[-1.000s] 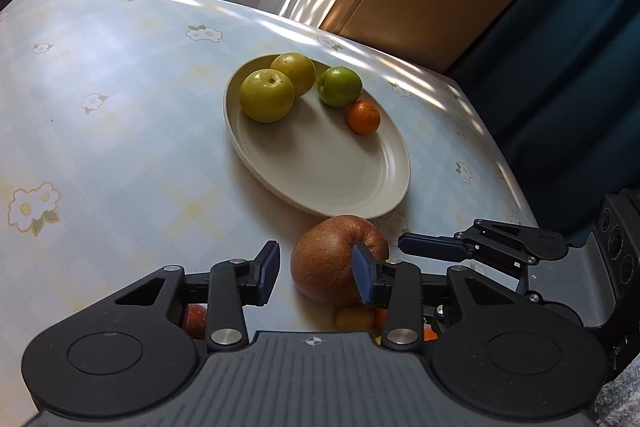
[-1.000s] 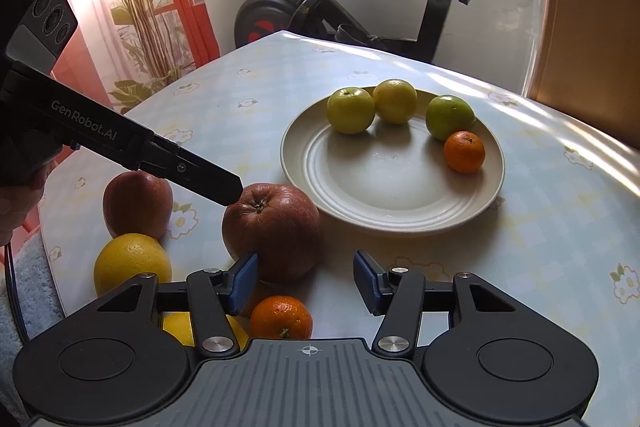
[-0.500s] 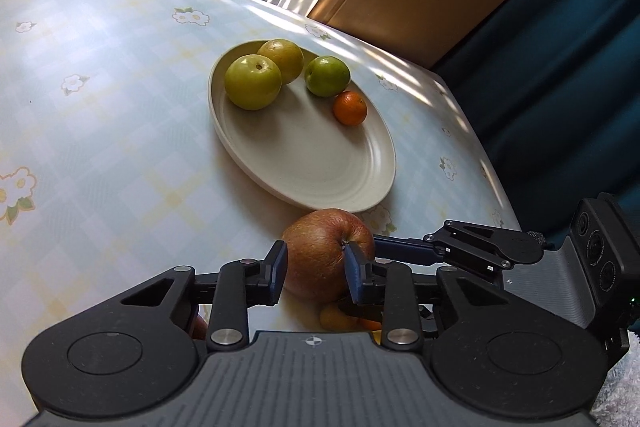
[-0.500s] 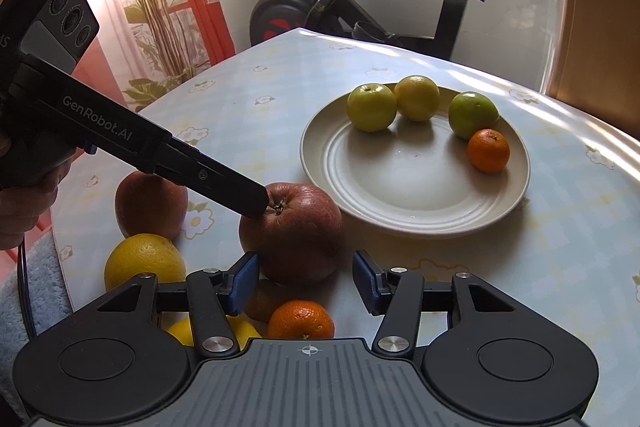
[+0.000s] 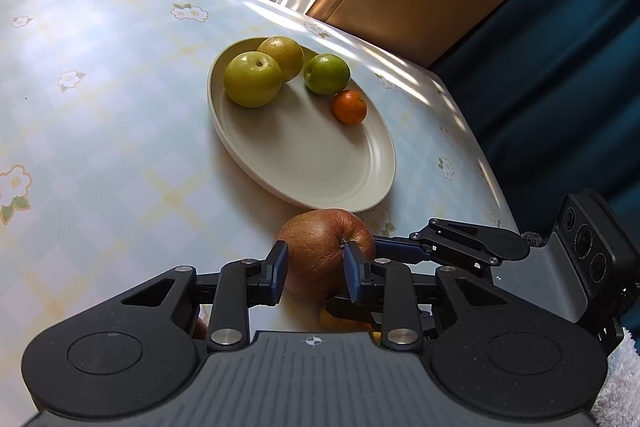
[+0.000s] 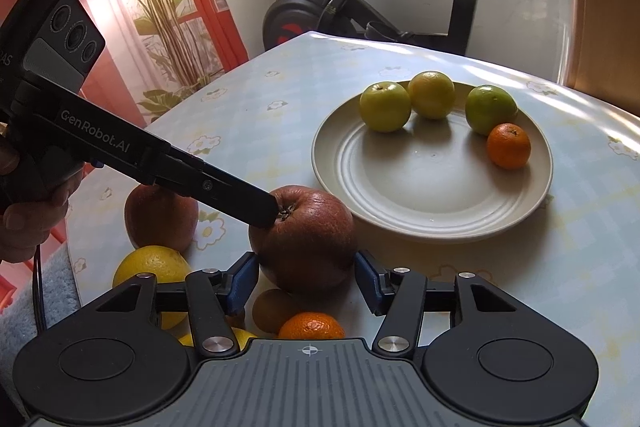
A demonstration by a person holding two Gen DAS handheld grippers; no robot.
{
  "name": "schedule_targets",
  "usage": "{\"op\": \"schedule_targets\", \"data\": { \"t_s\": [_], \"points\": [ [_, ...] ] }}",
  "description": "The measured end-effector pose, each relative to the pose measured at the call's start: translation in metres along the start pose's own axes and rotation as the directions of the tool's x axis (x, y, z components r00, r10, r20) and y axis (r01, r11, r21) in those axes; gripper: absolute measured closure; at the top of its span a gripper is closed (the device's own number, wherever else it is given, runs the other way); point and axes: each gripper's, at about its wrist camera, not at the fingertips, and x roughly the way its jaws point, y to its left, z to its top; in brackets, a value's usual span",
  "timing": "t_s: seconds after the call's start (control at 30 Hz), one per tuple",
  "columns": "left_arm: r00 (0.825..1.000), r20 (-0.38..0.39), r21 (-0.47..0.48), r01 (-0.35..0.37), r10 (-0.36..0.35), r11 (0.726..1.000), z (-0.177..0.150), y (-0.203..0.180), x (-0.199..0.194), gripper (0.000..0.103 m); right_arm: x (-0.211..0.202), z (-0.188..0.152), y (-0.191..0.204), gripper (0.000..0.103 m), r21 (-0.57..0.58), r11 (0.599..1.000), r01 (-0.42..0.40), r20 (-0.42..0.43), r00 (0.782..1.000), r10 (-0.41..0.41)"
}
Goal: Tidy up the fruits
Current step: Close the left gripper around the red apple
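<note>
A large red apple [image 5: 316, 247] [image 6: 308, 235] rests on the flowered tablecloth just in front of a cream plate [image 5: 320, 171] [image 6: 400, 195]. My left gripper [image 5: 316, 267] is shut on the apple's upper part, its pads pressing either side of the stem. In the right wrist view its dark fingers [image 6: 256, 207] reach the stem from the left. My right gripper [image 6: 306, 279] stands open with the apple's near side between its blue pads; its fingers [image 5: 400, 247] show beside the apple. On the plate lie two yellow-green fruits, a green one [image 6: 490, 109] and a small orange [image 6: 508, 145].
Loose fruit lies at the table's near edge: a second red apple [image 6: 160, 219], a yellow citrus [image 6: 150, 271], a mandarin [image 6: 312, 325] and a brownish fruit [image 6: 272, 307]. A hand [image 6: 24, 219] holds the left gripper. An exercise bike [image 6: 320, 11] and a plant stand beyond the table.
The left gripper's jaws have closed from either side onto the red apple. The right gripper has crept forward, so the apple now sits between its fingertips.
</note>
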Motion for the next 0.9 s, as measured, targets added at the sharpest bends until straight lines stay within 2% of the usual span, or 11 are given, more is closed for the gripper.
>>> {"op": "schedule_targets", "data": {
  "t_s": [0.3, 0.9],
  "points": [
    [1.000, 0.003, -0.004, 0.005, -0.005, 1.000, 0.0004, 0.0025, 0.0010, 0.071, 0.0020, 0.0000, -0.0037, 0.051, 0.021, 1.000, -0.010, 0.003, 1.000, 0.010],
    [1.000, 0.010, 0.010, -0.011, 0.011, 1.000, 0.0016, -0.0006, -0.0018, 0.073, 0.0007, -0.0009, -0.0039, 0.053, 0.013, 1.000, -0.013, 0.022, 1.000, 0.012]
  ]
}}
